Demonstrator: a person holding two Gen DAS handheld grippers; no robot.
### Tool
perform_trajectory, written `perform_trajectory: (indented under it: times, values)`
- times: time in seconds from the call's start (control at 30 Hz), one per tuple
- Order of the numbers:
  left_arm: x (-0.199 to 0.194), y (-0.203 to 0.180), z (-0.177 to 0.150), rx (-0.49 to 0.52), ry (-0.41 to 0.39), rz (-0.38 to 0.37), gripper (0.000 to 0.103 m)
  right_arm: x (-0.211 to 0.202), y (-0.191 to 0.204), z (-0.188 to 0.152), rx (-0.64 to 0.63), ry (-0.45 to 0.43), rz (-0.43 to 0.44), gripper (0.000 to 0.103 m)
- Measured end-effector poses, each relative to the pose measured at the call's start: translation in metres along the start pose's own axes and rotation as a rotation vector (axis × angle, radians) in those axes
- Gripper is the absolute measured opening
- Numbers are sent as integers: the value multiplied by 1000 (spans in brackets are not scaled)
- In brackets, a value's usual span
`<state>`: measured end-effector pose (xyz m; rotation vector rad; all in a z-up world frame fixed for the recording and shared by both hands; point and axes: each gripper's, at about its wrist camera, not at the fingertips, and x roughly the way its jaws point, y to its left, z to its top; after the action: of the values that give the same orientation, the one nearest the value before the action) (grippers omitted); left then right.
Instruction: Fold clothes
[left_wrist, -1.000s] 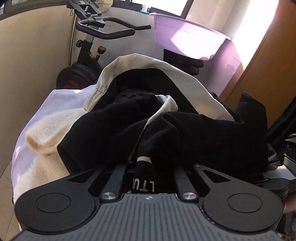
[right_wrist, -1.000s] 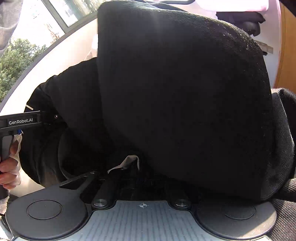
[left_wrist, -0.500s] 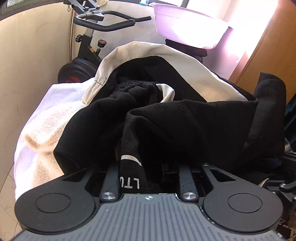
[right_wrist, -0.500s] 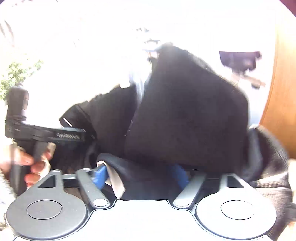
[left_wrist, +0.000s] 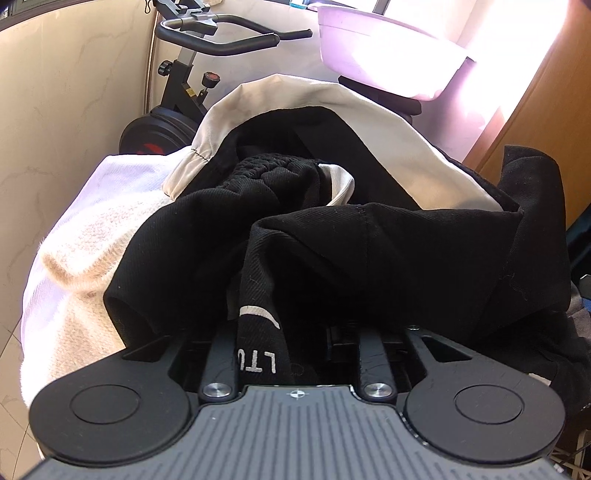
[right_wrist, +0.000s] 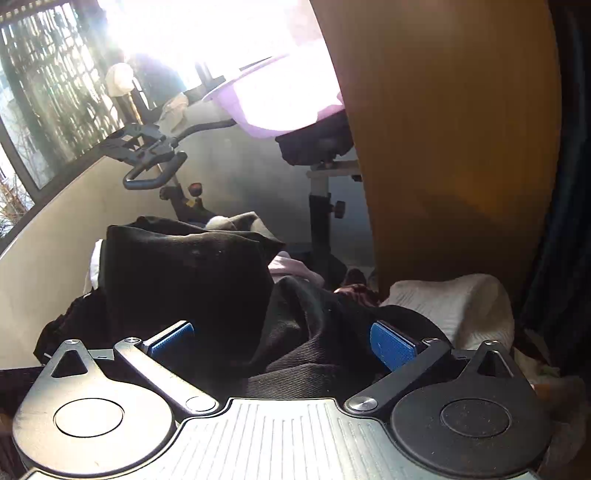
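A black garment (left_wrist: 369, 251) with white lettering lies bunched on a pile of laundry. My left gripper (left_wrist: 295, 325) is shut on a fold of it, and the cloth hides the fingertips. A beige cloth (left_wrist: 369, 122) arches behind the black one. In the right wrist view, the same black garment (right_wrist: 184, 273) sits heaped in front of my right gripper (right_wrist: 282, 343). That gripper is open, its blue pads (right_wrist: 393, 349) set wide apart. Dark fabric lies loose below and between them.
A cream towel (left_wrist: 81, 258) spreads to the left of the pile, and a pale knit piece (right_wrist: 454, 302) lies at the right. Behind stand an exercise bike (left_wrist: 184, 74), a purple basin (left_wrist: 384, 59) on its seat, and a wooden panel (right_wrist: 443, 129) at the right.
My right gripper has opened and let go of the black cloth, which dropped away from the lens. The left gripper keeps its hold and has barely moved.
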<state>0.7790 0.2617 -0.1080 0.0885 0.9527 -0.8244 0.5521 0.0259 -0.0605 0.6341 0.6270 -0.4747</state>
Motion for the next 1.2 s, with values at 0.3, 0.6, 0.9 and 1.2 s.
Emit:
perform_trajectory:
  times: [0.3, 0.6, 0.9, 1.2]
  values:
    - [-3, 16, -3, -33, -24, -73, 30, 69, 65, -24, -136, 150, 110, 102]
    - [-106, 13, -15, 148, -242, -110, 95, 92, 70, -27, -159, 173, 74, 102]
    - [-34, 30, -8, 144, -79, -46, 100, 105, 75, -27, -197, 175, 54, 102]
    - [-10, 13, -3, 208, -85, -76, 65, 106, 76, -27, -171, 161, 30, 102]
